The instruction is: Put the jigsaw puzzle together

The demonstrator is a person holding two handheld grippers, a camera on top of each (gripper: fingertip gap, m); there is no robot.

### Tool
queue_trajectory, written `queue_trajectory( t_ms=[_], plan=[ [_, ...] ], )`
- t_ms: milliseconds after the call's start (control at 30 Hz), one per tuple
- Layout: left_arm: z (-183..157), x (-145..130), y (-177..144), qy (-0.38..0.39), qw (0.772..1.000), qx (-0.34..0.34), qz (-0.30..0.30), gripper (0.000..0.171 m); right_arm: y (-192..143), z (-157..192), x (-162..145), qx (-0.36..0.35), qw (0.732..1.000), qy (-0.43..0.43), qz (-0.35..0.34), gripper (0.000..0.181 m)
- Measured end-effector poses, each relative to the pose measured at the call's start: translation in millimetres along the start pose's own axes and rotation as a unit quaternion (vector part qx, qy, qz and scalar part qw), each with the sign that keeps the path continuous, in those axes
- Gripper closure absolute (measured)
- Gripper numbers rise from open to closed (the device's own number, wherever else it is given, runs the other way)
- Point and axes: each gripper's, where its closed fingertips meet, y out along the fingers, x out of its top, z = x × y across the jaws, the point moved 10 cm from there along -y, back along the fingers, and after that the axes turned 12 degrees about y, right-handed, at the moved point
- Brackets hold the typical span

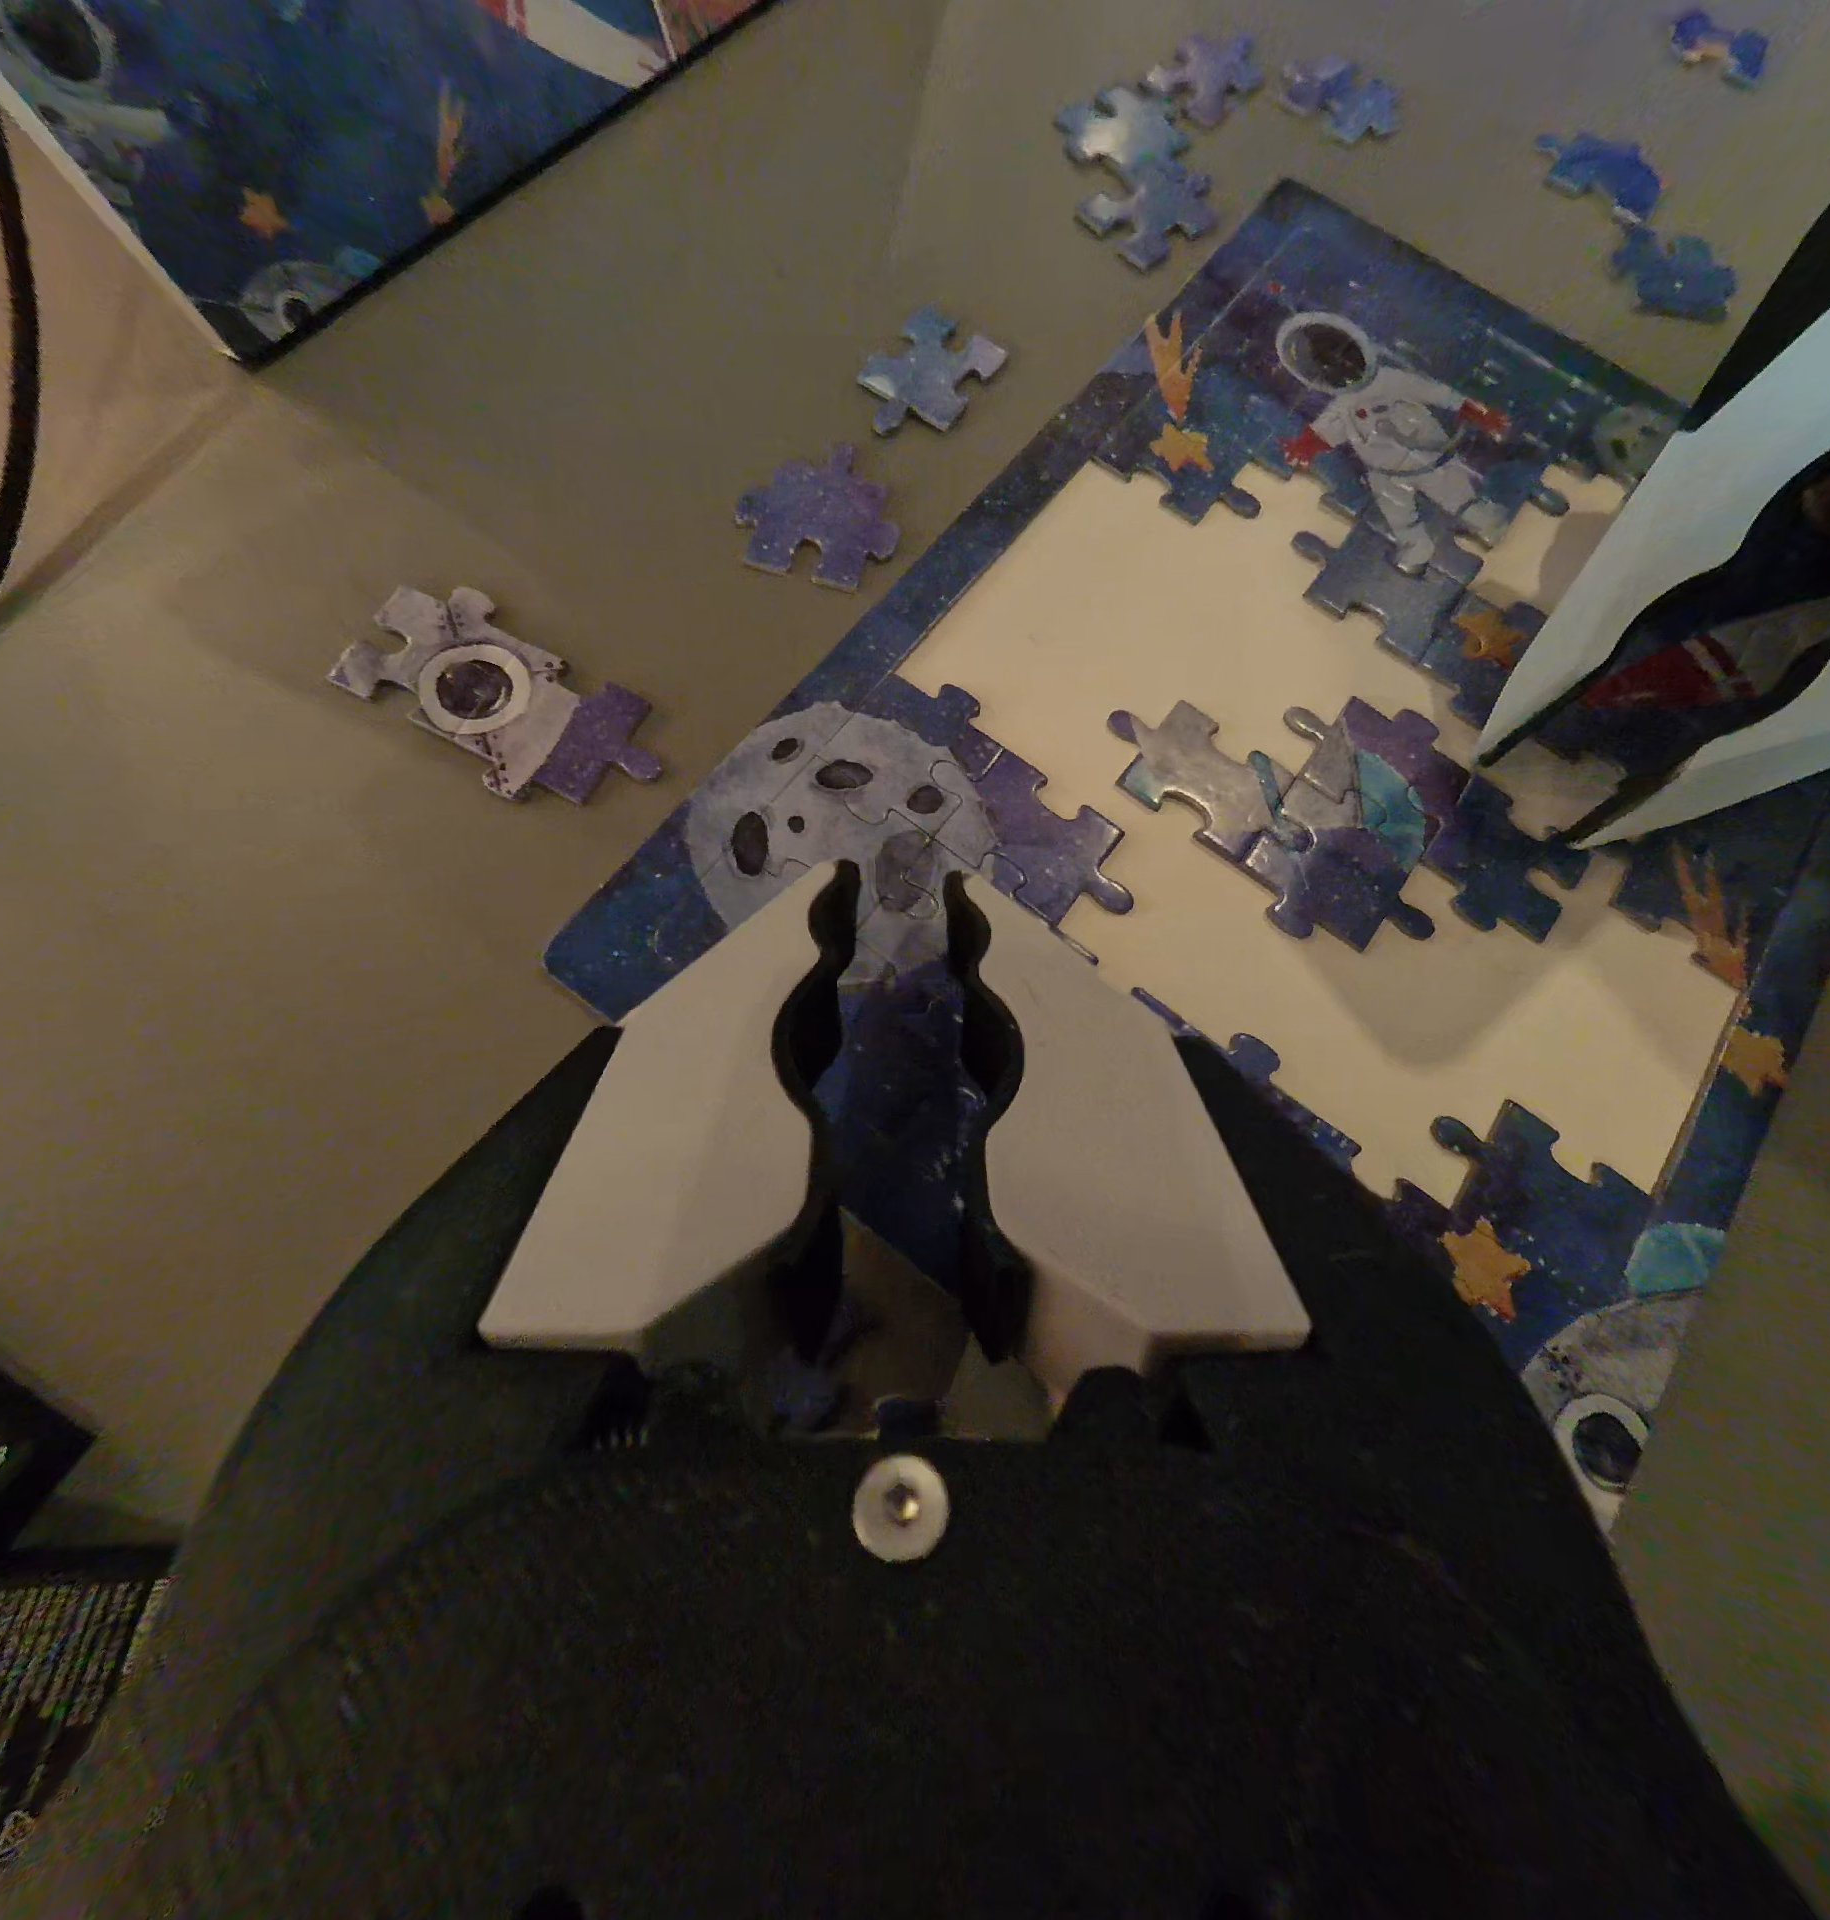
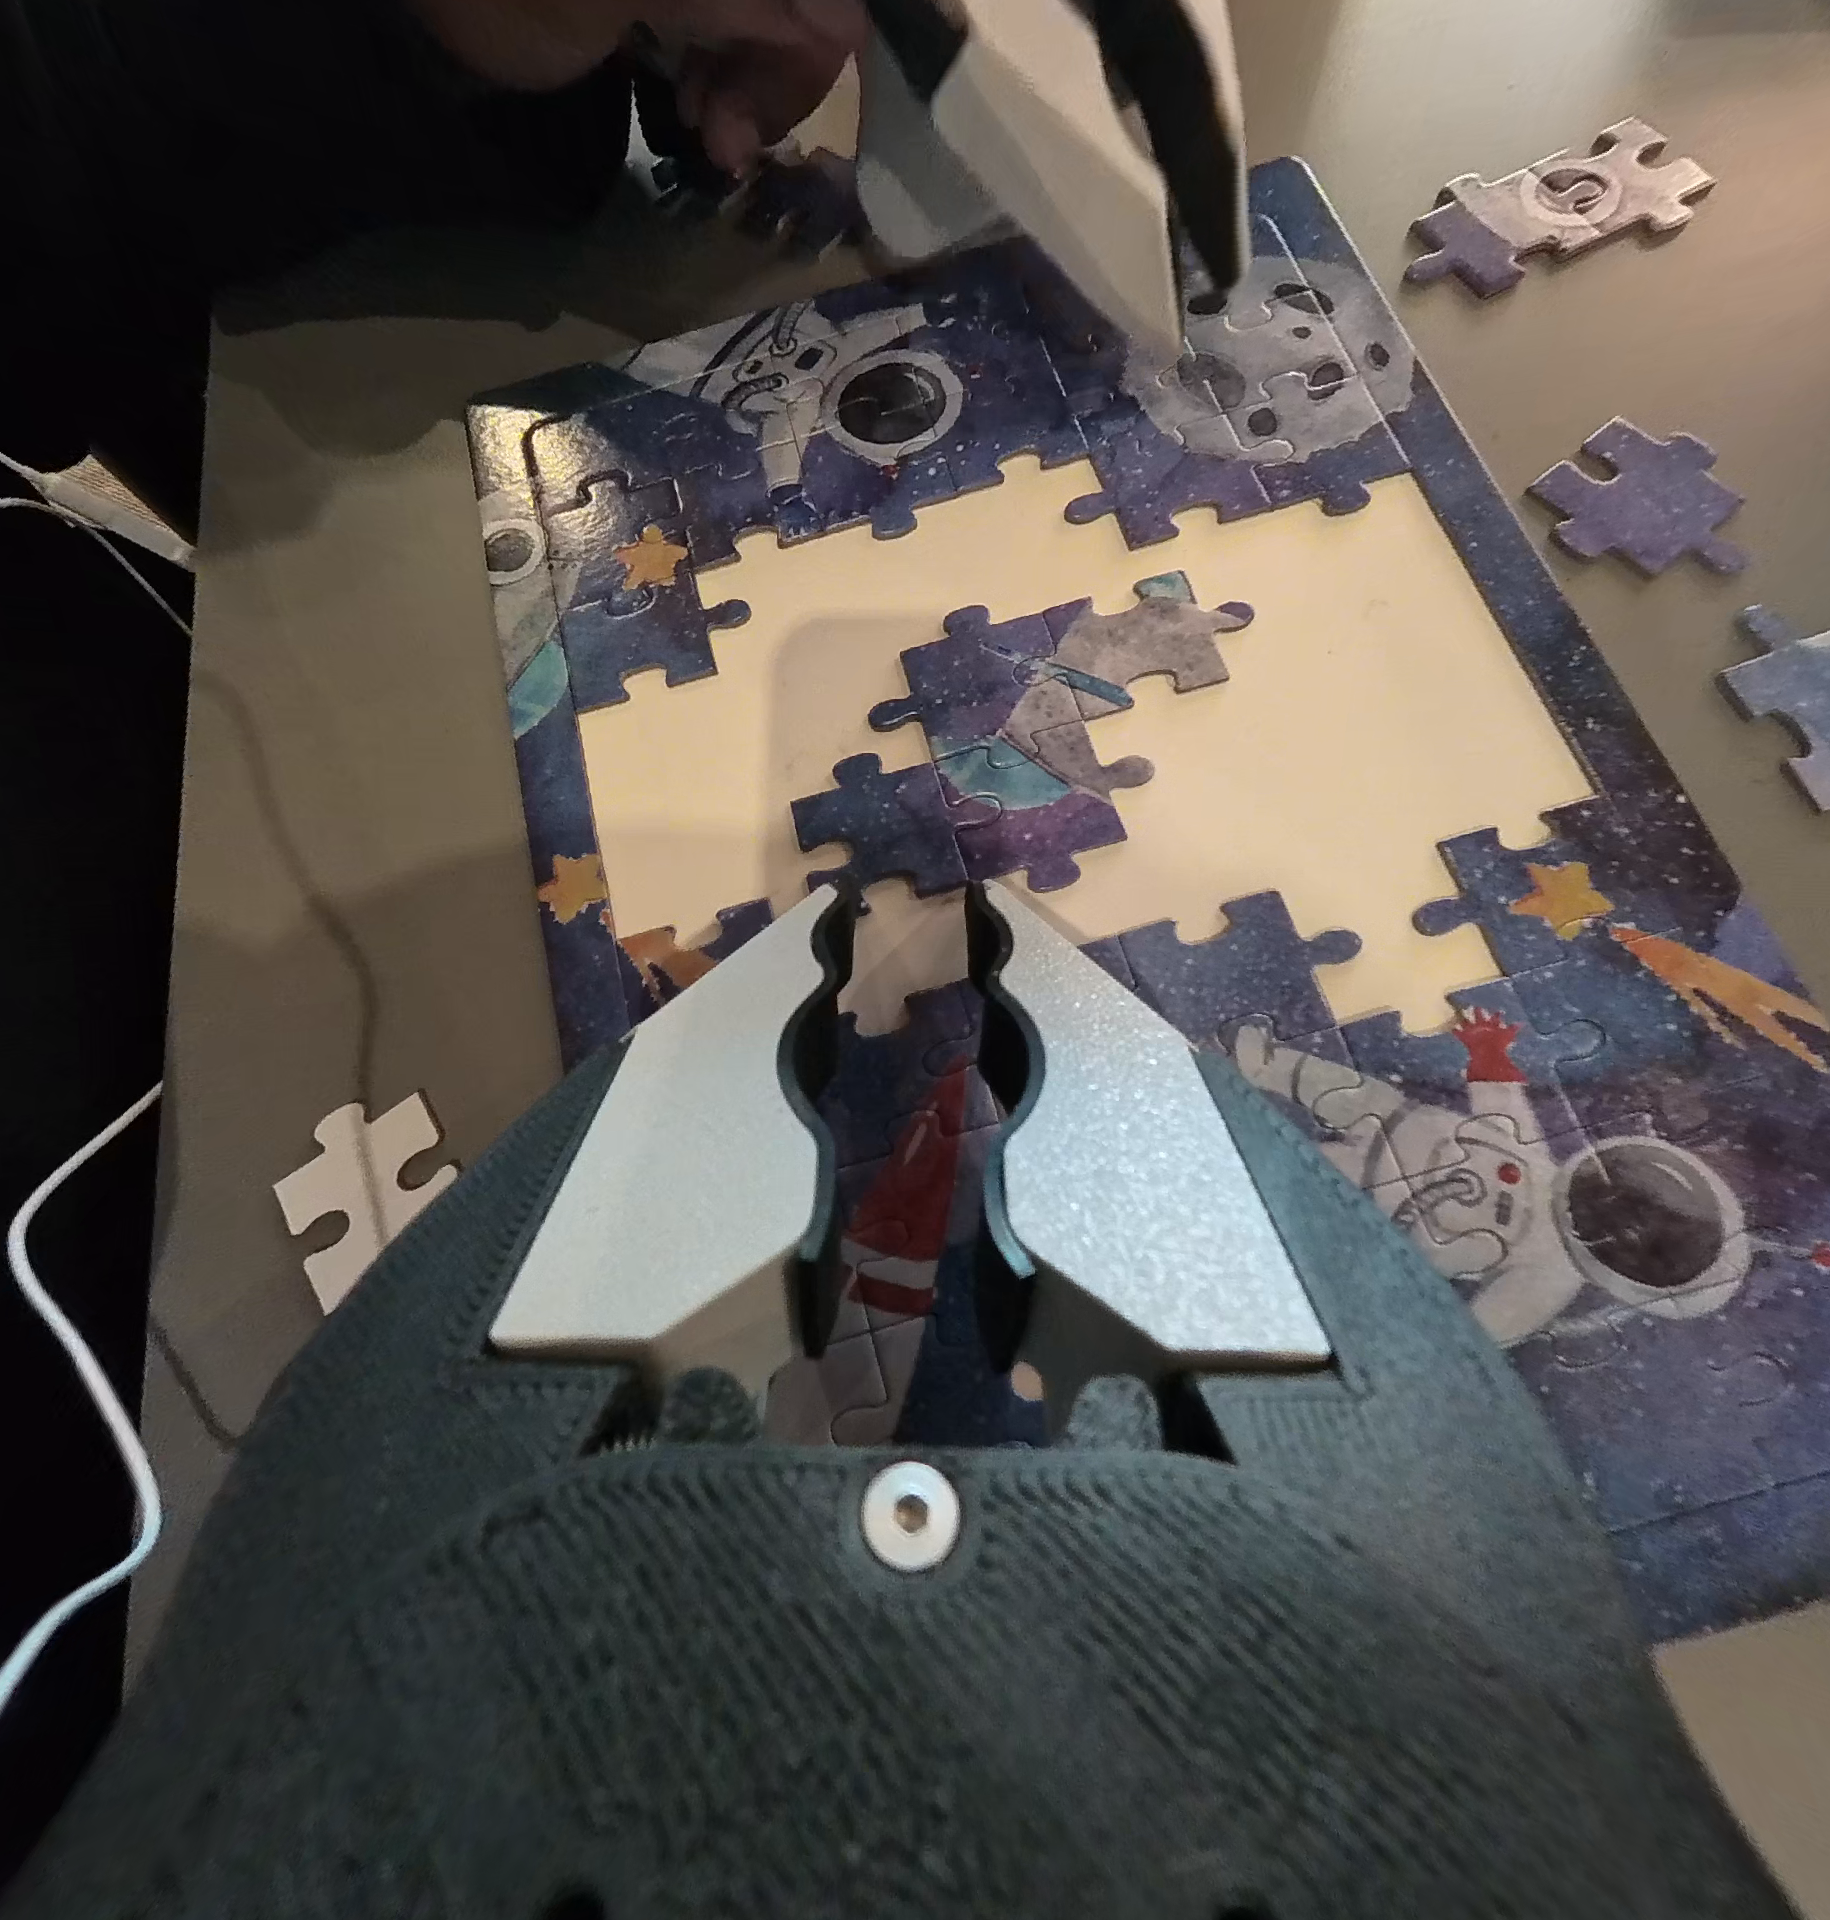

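The space-themed jigsaw (image 1: 1098, 623) lies in its frame board on the tan table, with the border and corners filled and a bare cream middle (image 2: 1358, 675). A joined cluster of pieces (image 1: 1306, 810) (image 2: 1015, 727) sits in that middle. My left gripper (image 1: 895, 883) is narrowly open and empty, with its tips down on the grey moon at the puzzle's corner; it also shows in the right wrist view (image 2: 1191, 301). My right gripper (image 2: 906, 894) is narrowly open and empty, with its tips at the near edge of the cluster; it also shows in the left wrist view (image 1: 1529, 795).
Loose pieces lie beside the board: a joined porthole pair (image 1: 485, 691) (image 2: 1555, 208), a purple piece (image 1: 823, 516) (image 2: 1638, 499), a light blue piece (image 1: 932, 369) and several more (image 1: 1150, 156). A face-down white piece (image 2: 360, 1184) lies near white cables (image 2: 90, 1299). The picture box (image 1: 319, 156) stands at the back. About 15 centimetres separates my left fingertips from my right.
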Motion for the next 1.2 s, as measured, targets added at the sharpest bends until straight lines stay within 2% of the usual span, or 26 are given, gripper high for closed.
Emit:
queue_trajectory(
  t_ms=[133,367,667,733,933,1067,1200],
  plan=[
    [3,0,-4,-0.018,0.999,-0.016,-0.024,0.156,0,0,0,0.001,1.0,0.001,0.0,0.161],
    [-4,1,-6,0.023,0.999,0.005,-0.026,0.153,0,0,0,-0.002,1.0,0.001,-0.001,0.161],
    [-3,1,-11,0.02,0.998,-0.003,-0.052,0.154,0,0,0,-0.011,1.0,-0.002,-0.003,0.161],
    [-8,2,-10,0.038,0.998,-0.014,-0.052,0.155,0,1,0,-0.015,1.0,-0.004,-0.005,0.161],
    [-43,9,-4,0.147,0.98,-0.122,-0.061,0.155,-1,2,-1,-0.03,0.999,-0.014,-0.01,0.162],
    [-56,8,0,0.202,0.97,-0.13,-0.035,0.153,-1,3,-2,-0.038,0.999,-0.016,-0.007,0.164],
    [-59,7,6,0.215,0.969,-0.12,-0.003,0.152,-1,3,-2,-0.037,0.999,-0.019,-0.006,0.166]
  ],
)
